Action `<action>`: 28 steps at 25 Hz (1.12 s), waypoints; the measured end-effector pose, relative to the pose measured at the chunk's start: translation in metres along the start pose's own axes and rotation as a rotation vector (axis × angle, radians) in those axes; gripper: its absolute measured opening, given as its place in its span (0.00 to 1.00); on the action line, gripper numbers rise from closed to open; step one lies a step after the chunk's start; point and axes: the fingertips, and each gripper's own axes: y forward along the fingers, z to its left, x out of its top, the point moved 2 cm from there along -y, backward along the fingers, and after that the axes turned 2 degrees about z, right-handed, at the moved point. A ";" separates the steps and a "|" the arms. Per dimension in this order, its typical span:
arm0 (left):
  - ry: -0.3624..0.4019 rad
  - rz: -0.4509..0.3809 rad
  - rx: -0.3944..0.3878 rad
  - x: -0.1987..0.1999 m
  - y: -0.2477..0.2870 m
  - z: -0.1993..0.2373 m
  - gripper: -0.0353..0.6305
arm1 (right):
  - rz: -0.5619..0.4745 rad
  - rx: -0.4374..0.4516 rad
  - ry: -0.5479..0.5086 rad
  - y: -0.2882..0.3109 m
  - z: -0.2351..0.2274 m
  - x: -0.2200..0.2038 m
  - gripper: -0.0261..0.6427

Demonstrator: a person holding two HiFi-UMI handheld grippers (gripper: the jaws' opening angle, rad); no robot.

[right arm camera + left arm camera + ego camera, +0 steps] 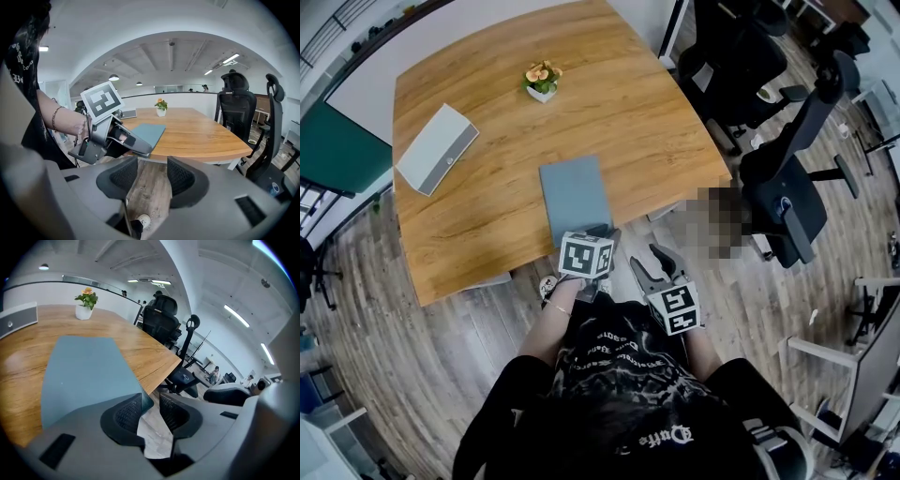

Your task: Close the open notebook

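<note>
A grey-blue notebook (575, 197) lies shut and flat on the wooden table (647, 122), close to the near edge. My left gripper (602, 231) is at its near right corner. In the left gripper view the notebook (79, 376) fills the left side. Its corner sits between the jaws of the left gripper (151, 408), beside the left pad, with a gap to the right pad. The right gripper (647, 261) hangs below the table edge, jaws apart. Only floor shows between the jaws of the right gripper (152, 176). The right gripper view shows the left gripper (146, 151) at the notebook (149, 132).
A small potted flower (542, 82) stands at the far middle of the table. A grey shut laptop (437, 148) lies at the left. Black office chairs (787, 187) crowd the right side, close to the table corner. Wooden floor lies below.
</note>
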 end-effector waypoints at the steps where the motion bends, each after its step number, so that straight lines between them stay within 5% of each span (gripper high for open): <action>1: -0.031 -0.007 -0.022 0.000 0.000 0.000 0.24 | -0.003 0.000 0.002 0.000 0.000 0.001 0.34; 6: -0.031 -0.039 -0.123 0.001 -0.003 -0.017 0.45 | -0.049 -0.002 0.028 -0.004 -0.004 0.013 0.34; 11: 0.058 -0.070 -0.122 -0.001 -0.019 -0.023 0.50 | -0.124 -0.011 0.033 -0.008 -0.010 0.041 0.35; 17: 0.161 -0.188 -0.019 0.007 -0.062 0.000 0.50 | -0.189 0.007 -0.018 0.002 0.002 0.079 0.36; 28: 0.143 -0.444 0.243 0.028 -0.182 0.083 0.50 | -0.241 0.083 -0.121 0.046 0.056 0.144 0.37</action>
